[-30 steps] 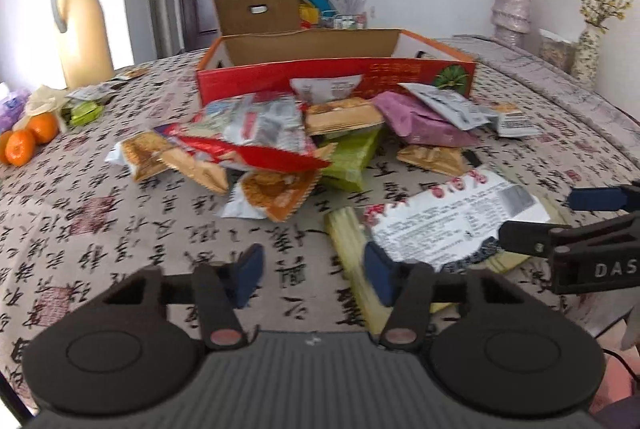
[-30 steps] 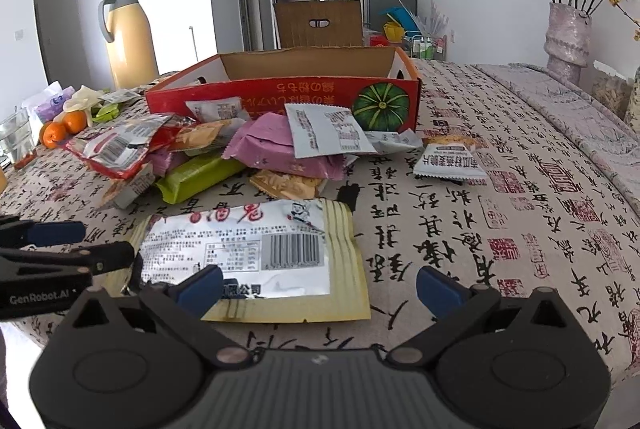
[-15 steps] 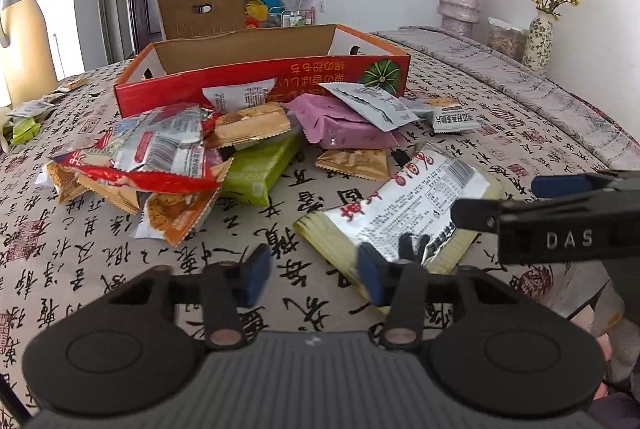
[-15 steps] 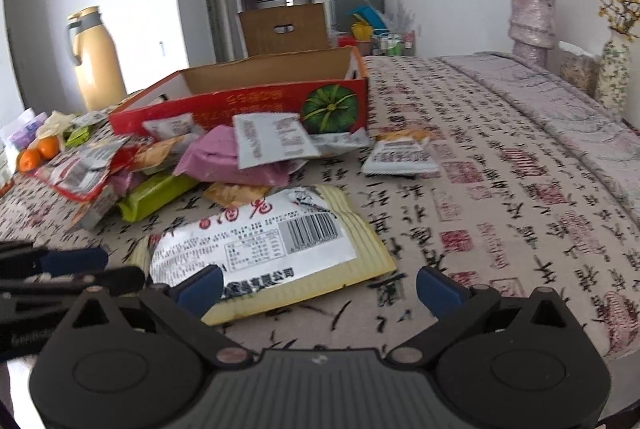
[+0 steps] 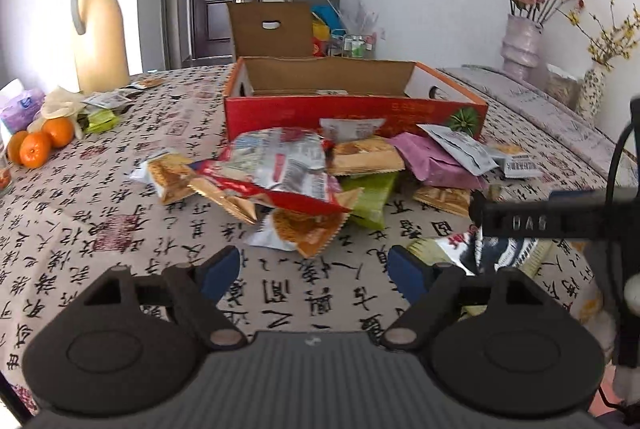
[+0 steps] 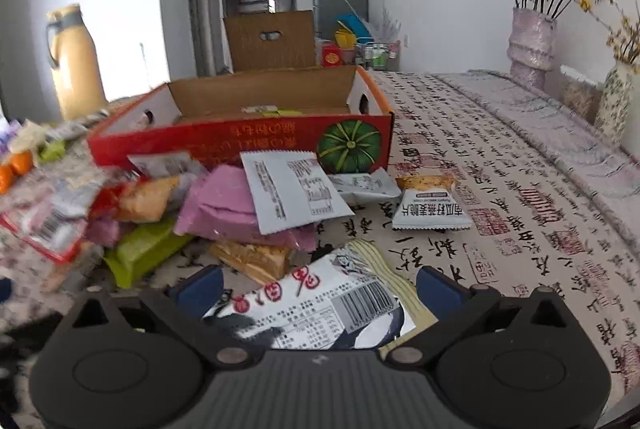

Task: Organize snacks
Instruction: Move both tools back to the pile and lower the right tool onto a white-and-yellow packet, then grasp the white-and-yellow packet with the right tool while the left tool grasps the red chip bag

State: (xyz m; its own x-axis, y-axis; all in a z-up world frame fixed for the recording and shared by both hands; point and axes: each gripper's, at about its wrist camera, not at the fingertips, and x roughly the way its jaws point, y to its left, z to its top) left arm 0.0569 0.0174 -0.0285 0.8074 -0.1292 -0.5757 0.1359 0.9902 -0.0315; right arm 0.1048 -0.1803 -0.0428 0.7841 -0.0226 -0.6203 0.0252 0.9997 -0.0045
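Observation:
A heap of snack packets (image 5: 304,173) lies on the patterned tablecloth in front of an open red cardboard box (image 5: 352,105). The box (image 6: 244,133) holds a few flat packets. My left gripper (image 5: 314,269) is open and empty, low over bare cloth in front of the heap. My right gripper (image 6: 318,287) is open, with a large flat white-and-yellow packet (image 6: 320,305) lying between its fingers. That packet (image 5: 452,249) shows at the right in the left wrist view, partly hidden by the right gripper's body (image 5: 552,219). Whether it rests on the table, I cannot tell.
A yellow thermos (image 5: 100,29) and oranges (image 5: 38,145) stand at the far left. Flower vases (image 6: 532,45) stand at the far right. A small white packet (image 6: 432,215) lies apart, right of the heap. A cardboard flap (image 5: 272,29) rises behind the box.
My left gripper has opened wider and swung left, off the large packet and toward the heap. My right gripper has moved forward over the large packet, which now lies between its fingers.

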